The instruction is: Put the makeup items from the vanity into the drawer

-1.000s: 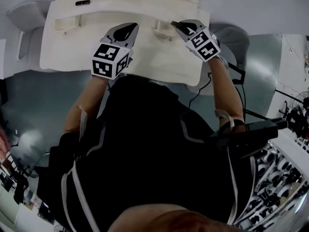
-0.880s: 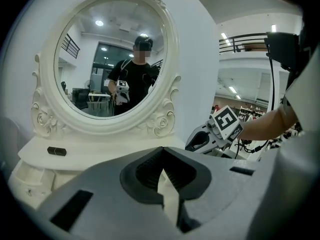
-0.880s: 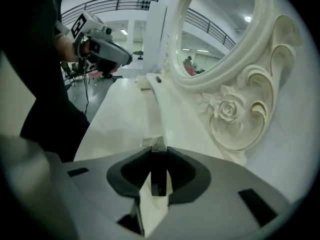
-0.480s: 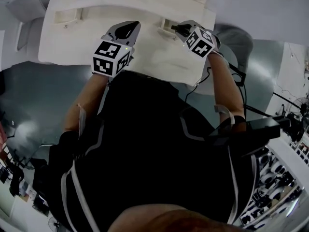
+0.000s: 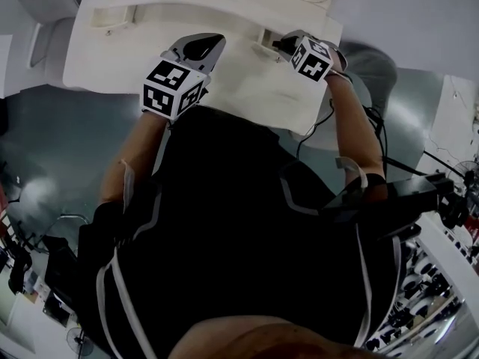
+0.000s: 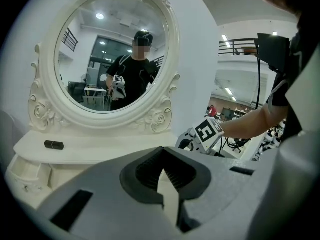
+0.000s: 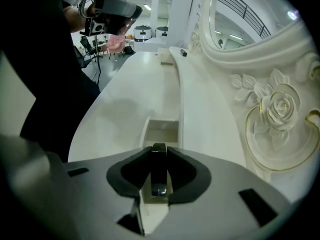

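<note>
— How many makeup items do you count?
— Two. A slim dark tube (image 7: 158,176) is clamped between the jaws of the right gripper (image 7: 159,153), lying along them. It sits below the right edge of the mirror (image 6: 112,49), over an open small drawer (image 7: 162,130). The other item, a black stick (image 6: 54,144), lies on the shelf below the mirror's left edge.
— And the left gripper (image 6: 163,154)?
— Its jaws are together with nothing in them. It hangs in front of the mirror, over the vanity top (image 5: 224,81).
— Drawers?
— Two small ones, one under each side of the mirror. Whether the left drawer (image 6: 25,170) is open I cannot tell.
</note>
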`<control>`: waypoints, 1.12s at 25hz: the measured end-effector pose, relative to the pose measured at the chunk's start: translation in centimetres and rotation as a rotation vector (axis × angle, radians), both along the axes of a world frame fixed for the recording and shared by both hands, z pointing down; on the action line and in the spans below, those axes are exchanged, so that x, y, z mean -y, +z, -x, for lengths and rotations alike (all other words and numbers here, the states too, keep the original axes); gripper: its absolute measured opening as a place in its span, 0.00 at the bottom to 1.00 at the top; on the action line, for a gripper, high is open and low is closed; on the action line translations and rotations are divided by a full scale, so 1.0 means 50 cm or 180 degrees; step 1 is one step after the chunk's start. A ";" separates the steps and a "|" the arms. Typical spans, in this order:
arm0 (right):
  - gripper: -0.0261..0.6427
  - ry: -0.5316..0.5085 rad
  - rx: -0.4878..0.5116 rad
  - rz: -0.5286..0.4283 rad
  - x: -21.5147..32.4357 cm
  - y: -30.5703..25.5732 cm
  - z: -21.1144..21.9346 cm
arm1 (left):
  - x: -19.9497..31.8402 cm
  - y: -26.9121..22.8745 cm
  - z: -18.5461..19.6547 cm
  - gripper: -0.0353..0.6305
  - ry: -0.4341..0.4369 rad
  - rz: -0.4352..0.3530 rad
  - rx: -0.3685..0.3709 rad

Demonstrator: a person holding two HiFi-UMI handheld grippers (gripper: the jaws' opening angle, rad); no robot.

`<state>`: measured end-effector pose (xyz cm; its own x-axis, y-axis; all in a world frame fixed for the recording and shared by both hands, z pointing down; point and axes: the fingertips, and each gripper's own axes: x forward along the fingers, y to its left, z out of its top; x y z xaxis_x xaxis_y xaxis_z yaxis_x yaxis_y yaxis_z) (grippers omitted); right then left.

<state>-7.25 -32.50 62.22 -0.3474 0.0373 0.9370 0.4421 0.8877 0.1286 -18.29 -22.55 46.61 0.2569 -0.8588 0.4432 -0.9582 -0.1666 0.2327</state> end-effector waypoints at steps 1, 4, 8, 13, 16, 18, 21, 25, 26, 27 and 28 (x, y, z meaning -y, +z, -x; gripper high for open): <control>0.18 -0.0025 -0.0029 0.0013 -0.001 0.000 0.002 | -0.003 -0.002 0.002 0.06 -0.0004 -0.0005 0.0008; 0.19 -0.0094 -0.0096 0.0044 -0.009 0.000 0.008 | -0.011 -0.002 0.012 0.06 -0.0048 -0.0001 0.0020; 0.19 -0.0112 -0.0177 -0.0003 -0.008 -0.001 0.012 | -0.012 -0.009 0.024 0.06 -0.0096 -0.0023 0.0029; 0.19 -0.0074 -0.0224 0.0030 -0.008 0.001 0.009 | -0.015 -0.017 0.026 0.06 -0.0108 -0.0050 0.0056; 0.18 -0.0060 -0.0230 0.0023 -0.008 0.003 0.009 | -0.018 -0.019 0.032 0.06 -0.0120 -0.0062 0.0066; 0.18 -0.0068 -0.0242 0.0017 -0.007 0.004 0.010 | -0.021 -0.019 0.036 0.06 -0.0127 -0.0064 0.0070; 0.19 -0.0068 -0.0254 0.0012 -0.005 0.002 0.010 | -0.023 -0.023 0.039 0.06 -0.0128 -0.0075 0.0083; 0.21 -0.0028 -0.0228 0.0013 -0.007 -0.002 0.009 | -0.025 -0.030 0.041 0.06 -0.0128 -0.0106 0.0104; 0.22 -0.0012 -0.0217 0.0011 -0.007 -0.004 0.009 | -0.025 -0.032 0.041 0.06 -0.0123 -0.0114 0.0111; 0.23 0.0008 -0.0205 0.0008 -0.007 -0.007 0.008 | -0.024 -0.033 0.041 0.06 -0.0116 -0.0120 0.0120; 0.25 0.0032 -0.0192 0.0001 -0.006 -0.011 0.007 | -0.024 -0.034 0.040 0.06 -0.0107 -0.0127 0.0129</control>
<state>-7.61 -32.21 61.69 -0.2908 0.0342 0.9562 0.4399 0.8922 0.1018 -20.30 -21.36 44.90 0.2103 -0.8838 0.4180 -0.9719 -0.1426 0.1874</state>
